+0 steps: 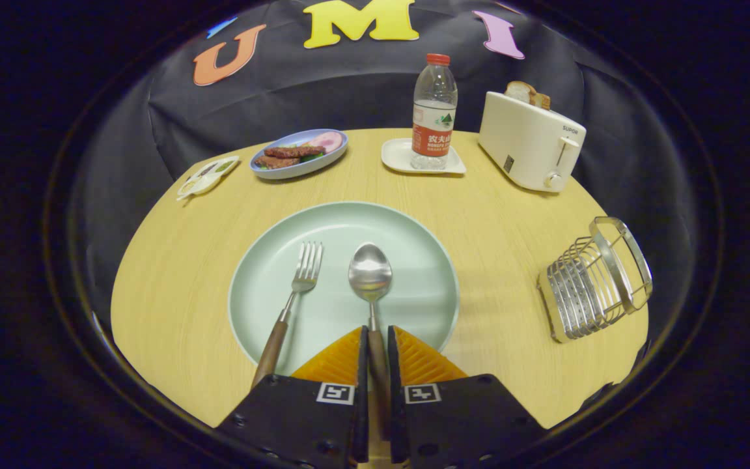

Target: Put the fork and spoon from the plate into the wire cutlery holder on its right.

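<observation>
Nearest the lens, the gripper (377, 339) has its two fingers closed in on the wooden handle of the spoon (371, 286), one finger pressing each side, so it is clamped on that handle. Its steel bowl lies face up on the pale green plate (414, 234), just ahead of the fingertips. Left of it on the same plate lies the fork (291, 299), tines pointing away, its brown handle reaching over the plate's near rim. Well apart to the right, the wire cutlery holder (593, 283) stands on the wooden counter (173, 273). Beyond the plate are a water bottle (434, 111) on a small white tray (401, 159), a white toaster (531, 140) with bread in it, and a blue dish of food (300, 153).
</observation>
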A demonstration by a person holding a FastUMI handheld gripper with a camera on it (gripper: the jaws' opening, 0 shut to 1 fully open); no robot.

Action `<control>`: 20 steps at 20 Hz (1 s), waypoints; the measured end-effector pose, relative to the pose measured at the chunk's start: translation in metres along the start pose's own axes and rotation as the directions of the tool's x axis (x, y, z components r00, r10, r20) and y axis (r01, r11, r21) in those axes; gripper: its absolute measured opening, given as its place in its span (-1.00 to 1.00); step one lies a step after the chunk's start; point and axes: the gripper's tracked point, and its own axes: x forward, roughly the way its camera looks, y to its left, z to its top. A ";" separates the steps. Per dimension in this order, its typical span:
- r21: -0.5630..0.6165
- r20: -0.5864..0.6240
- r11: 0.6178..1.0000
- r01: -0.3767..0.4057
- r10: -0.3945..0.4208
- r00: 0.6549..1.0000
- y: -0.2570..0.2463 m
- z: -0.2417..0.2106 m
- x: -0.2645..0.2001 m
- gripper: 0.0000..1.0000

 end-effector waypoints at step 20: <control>-0.070 0.021 0.986 -0.151 0.153 0.988 -0.020 0.050 -0.103 -0.98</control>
